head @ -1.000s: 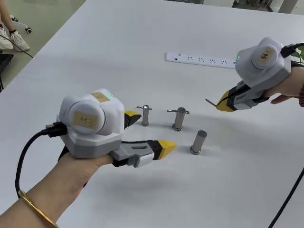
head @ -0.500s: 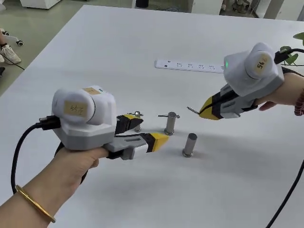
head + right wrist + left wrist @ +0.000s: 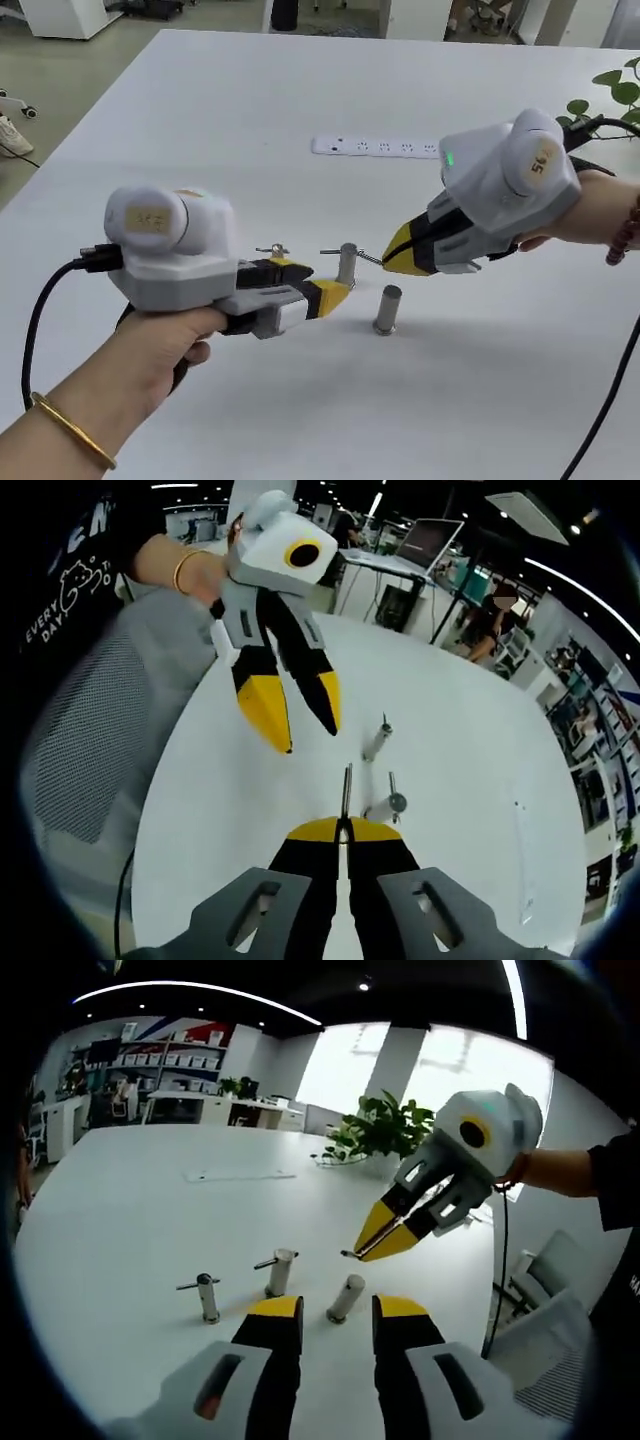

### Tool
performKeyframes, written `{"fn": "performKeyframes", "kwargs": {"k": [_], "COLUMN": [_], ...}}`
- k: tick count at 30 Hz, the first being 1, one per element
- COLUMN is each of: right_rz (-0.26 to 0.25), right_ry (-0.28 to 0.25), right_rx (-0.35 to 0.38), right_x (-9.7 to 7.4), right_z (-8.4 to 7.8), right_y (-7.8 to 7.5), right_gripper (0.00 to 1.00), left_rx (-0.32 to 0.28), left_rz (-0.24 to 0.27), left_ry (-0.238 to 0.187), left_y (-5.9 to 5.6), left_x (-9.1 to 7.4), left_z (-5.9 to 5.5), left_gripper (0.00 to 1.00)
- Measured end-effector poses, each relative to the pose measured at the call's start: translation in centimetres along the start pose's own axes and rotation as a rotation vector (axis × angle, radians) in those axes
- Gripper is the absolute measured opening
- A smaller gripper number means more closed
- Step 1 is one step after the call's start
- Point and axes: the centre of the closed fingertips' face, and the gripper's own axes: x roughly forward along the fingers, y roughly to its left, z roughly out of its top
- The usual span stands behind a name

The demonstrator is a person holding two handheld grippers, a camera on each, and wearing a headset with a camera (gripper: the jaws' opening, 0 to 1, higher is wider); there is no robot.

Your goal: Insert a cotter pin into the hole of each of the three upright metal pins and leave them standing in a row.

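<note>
In the head view my right gripper (image 3: 392, 262) is closed on a cotter pin (image 3: 370, 257) that lies almost level, tip toward 9 o'clock. The bare metal pin (image 3: 388, 309) stands upright near it, at 6 o'clock. My left gripper (image 3: 312, 282) is open and empty.

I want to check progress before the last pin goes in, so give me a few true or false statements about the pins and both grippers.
1. The right gripper holds nothing. False: its jaws are shut on a cotter pin.
2. Two of the three metal pins already have cotter pins through them. True.
3. The left gripper has its jaws open. True.
4. The bare pin lies on its side. False: it stands upright.
</note>
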Motion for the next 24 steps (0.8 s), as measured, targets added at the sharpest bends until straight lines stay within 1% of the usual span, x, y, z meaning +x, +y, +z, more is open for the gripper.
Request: {"fn": "performKeyframes", "kwargs": {"k": [5, 9, 13, 17, 24], "right_rz": [0.013, 0.023, 0.025, 0.029, 0.036], "right_ry": [-0.008, -0.012, -0.018, -0.016, -0.022], "right_rx": [-0.051, -0.090, -0.110, -0.138, -0.159], "right_x": [0.1, 0.1, 0.2, 0.2, 0.3], "right_z": [0.8, 1.3, 1.4, 1.7, 2.1], "right_y": [0.8, 1.6, 1.5, 1.8, 2.3], "right_gripper": [0.00, 0.00, 0.00, 0.00, 0.00], "left_rx": [-0.051, -0.068, -0.078, -0.086, -0.095], "left_rz": [-0.036, -0.048, -0.062, -0.073, -0.092], "left_ry": [-0.008, -0.007, -0.006, -0.006, -0.009], "left_y": [-0.8, -1.2, -1.6, -1.9, -2.4], "left_x": [0.0, 0.0, 0.1, 0.1, 0.1], "left_z": [0.3, 0.4, 0.4, 0.4, 0.5], "left_gripper": [0.19, 0.16, 0.13, 0.10, 0.06]}}
